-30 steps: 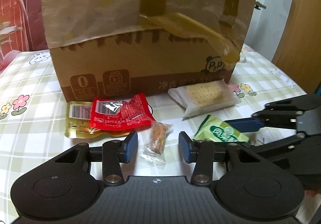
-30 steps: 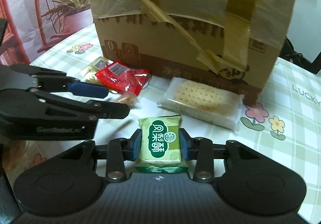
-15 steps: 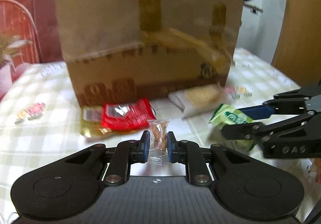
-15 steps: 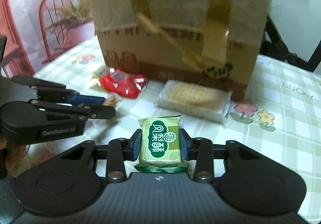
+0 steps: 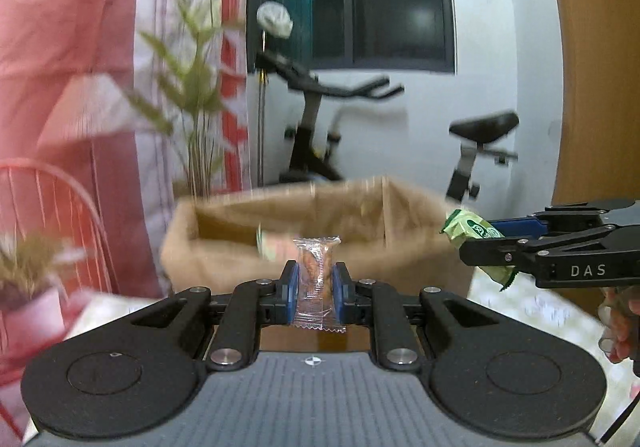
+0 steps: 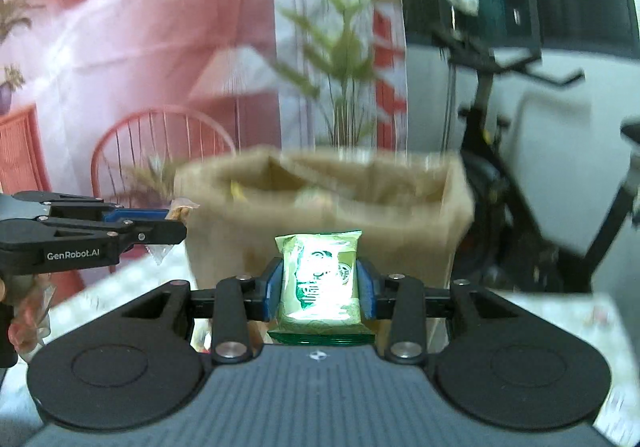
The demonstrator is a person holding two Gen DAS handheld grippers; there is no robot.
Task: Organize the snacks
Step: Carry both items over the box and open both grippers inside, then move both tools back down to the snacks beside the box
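Note:
My left gripper (image 5: 314, 283) is shut on a small clear-wrapped brown snack (image 5: 317, 279), held up level with the rim of the open cardboard box (image 5: 248, 243). My right gripper (image 6: 319, 285) is shut on a green snack packet (image 6: 319, 279), also raised in front of the box (image 6: 240, 231). The right gripper with the green packet (image 5: 474, 235) shows at the right of the left wrist view. The left gripper with its snack (image 6: 178, 213) shows at the left of the right wrist view. Some snacks lie blurred inside the box. The table snacks are out of view.
An exercise bike (image 5: 320, 127) stands behind the box. A red wire chair (image 6: 160, 151) and a tall green plant (image 6: 340, 59) stand behind at the left. A wooden panel (image 5: 600, 67) rises at the right. The checked tablecloth (image 6: 560, 311) shows beside the box.
Both grippers have risen from table level to the height of the box's open top, each carrying its snack. The left gripper closed on the small snack one second ago.

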